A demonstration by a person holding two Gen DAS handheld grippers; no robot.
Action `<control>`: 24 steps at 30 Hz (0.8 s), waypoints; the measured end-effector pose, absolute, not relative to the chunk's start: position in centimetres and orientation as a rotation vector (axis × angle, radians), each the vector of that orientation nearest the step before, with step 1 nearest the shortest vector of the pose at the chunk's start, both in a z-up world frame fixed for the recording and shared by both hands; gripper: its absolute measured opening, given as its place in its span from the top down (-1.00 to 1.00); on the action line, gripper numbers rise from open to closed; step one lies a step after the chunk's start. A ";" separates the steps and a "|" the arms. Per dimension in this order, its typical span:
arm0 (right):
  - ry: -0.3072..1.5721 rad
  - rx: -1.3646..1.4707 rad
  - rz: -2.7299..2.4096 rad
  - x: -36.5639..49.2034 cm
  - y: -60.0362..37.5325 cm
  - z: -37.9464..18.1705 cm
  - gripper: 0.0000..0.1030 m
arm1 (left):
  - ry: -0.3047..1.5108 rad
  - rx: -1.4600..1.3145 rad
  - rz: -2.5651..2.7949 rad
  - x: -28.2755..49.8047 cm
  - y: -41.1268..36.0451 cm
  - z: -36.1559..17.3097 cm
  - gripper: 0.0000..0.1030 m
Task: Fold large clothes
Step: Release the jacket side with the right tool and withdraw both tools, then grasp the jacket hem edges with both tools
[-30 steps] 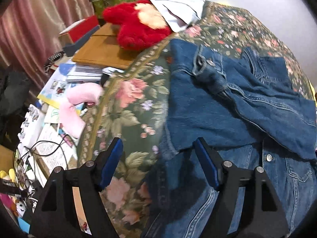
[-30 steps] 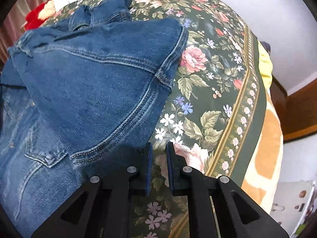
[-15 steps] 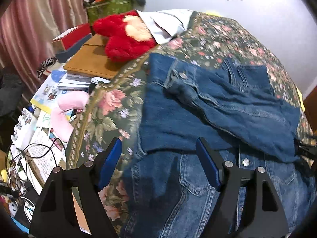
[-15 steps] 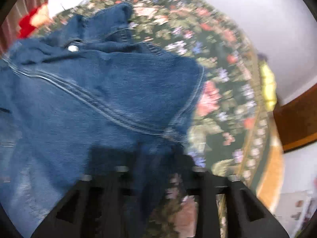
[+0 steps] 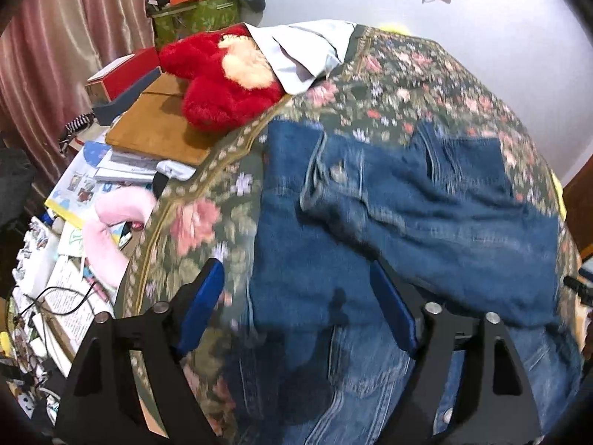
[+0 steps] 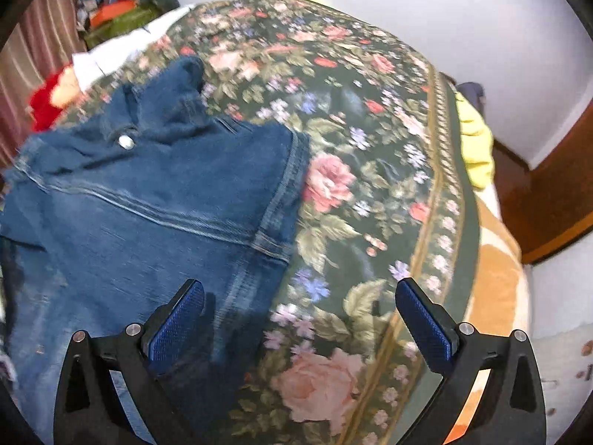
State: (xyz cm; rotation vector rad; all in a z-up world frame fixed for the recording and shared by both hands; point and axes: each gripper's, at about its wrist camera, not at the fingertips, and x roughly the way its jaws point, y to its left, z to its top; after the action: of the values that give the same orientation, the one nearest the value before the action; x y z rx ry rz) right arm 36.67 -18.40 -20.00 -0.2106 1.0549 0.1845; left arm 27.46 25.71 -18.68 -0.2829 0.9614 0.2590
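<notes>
Jacket (image 5: 426, 222): partly folded on the bedspread (image 6: 370, 148).
Left gripper (image 5: 296, 304): jaws wide, empty, above jacket's near left.
Right gripper (image 6: 300, 319): jaws wide, empty, at jacket's right edge.
Advice: grab both hem corners evenly.

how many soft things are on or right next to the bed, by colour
blue: 1, the denim jacket
red: 1, the plush toy
pink: 1, the curved pillow
white: 1, the folded cloth
yellow: 1, the bundle at the bed's far edge
total: 5
</notes>
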 end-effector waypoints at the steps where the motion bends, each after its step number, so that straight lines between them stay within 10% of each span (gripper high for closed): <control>1: 1.057 -0.176 0.210 36.9 -18.5 -19.7 -0.99 | 0.961 -0.295 0.251 28.2 26.2 -18.6 -0.63; 7: 1.103 0.079 0.291 40.2 -18.9 -20.4 -0.95 | 1.008 -0.412 0.176 32.6 28.8 -20.0 -0.63; 16: 1.191 0.297 0.333 45.1 -18.8 -24.5 0.30 | 1.059 -0.412 0.176 37.6 29.9 -23.7 -0.89; 21: 1.178 0.205 0.327 47.6 -16.9 -24.8 0.57 | 1.012 -0.277 0.185 38.6 27.9 -22.3 0.01; 24: 1.151 0.151 0.321 49.2 -15.9 -24.3 0.61 | 0.998 -0.198 0.207 39.2 27.1 -21.4 0.21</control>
State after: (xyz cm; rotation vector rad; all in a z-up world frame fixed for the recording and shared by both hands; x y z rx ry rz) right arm 49.24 -15.89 -24.29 0.1506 1.1512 0.3214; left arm 39.18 27.14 -21.41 -0.1979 0.9983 0.2067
